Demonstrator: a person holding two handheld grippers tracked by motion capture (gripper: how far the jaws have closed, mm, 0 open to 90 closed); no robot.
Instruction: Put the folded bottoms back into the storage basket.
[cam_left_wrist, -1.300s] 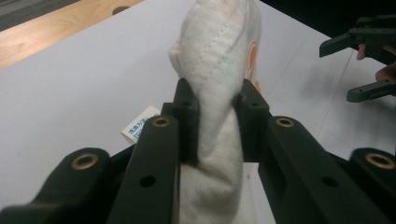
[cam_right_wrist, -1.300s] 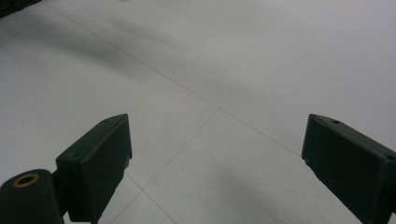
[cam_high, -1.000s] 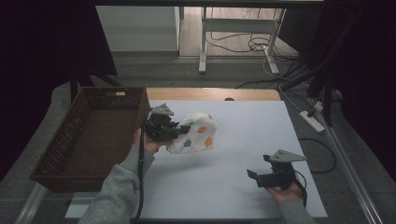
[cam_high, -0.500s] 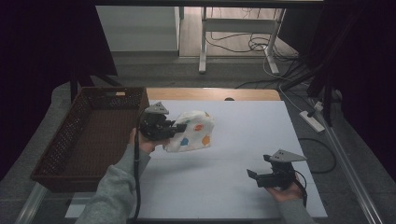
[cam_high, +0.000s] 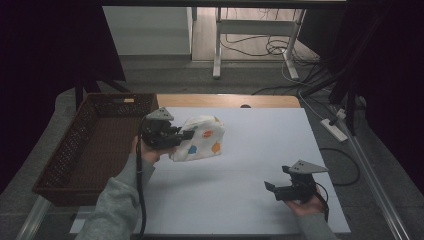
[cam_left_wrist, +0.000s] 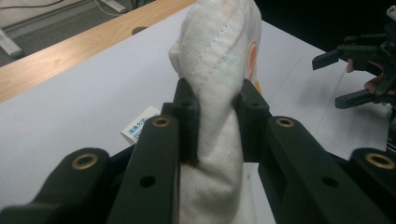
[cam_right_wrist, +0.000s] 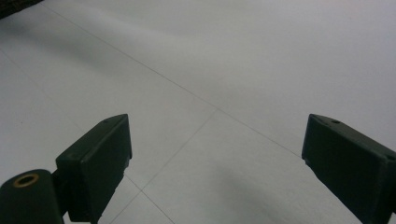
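Observation:
A white cloth (cam_high: 201, 142) with orange and blue spots hangs bunched above the white table, near its left edge. My left gripper (cam_high: 184, 137) is shut on one end of it. In the left gripper view the cloth (cam_left_wrist: 219, 70) is pinched between both jaws, and a small printed label (cam_left_wrist: 140, 128) shows beside it. My right gripper (cam_high: 271, 189) is low over the table's front right, open, with nothing between its jaws. In the right gripper view the right gripper (cam_right_wrist: 215, 154) has bare table between its wide-apart jaws.
A brown wicker basket (cam_high: 75, 155) stands off the table's left side, right beside my left hand. A wooden strip (cam_high: 225, 100) runs along the table's far edge. Cables and a power strip (cam_high: 334, 128) lie on the floor to the right.
My left gripper has carried the cloth a little to the left, toward the basket, and raised it slightly. The right gripper has stayed where it was, open.

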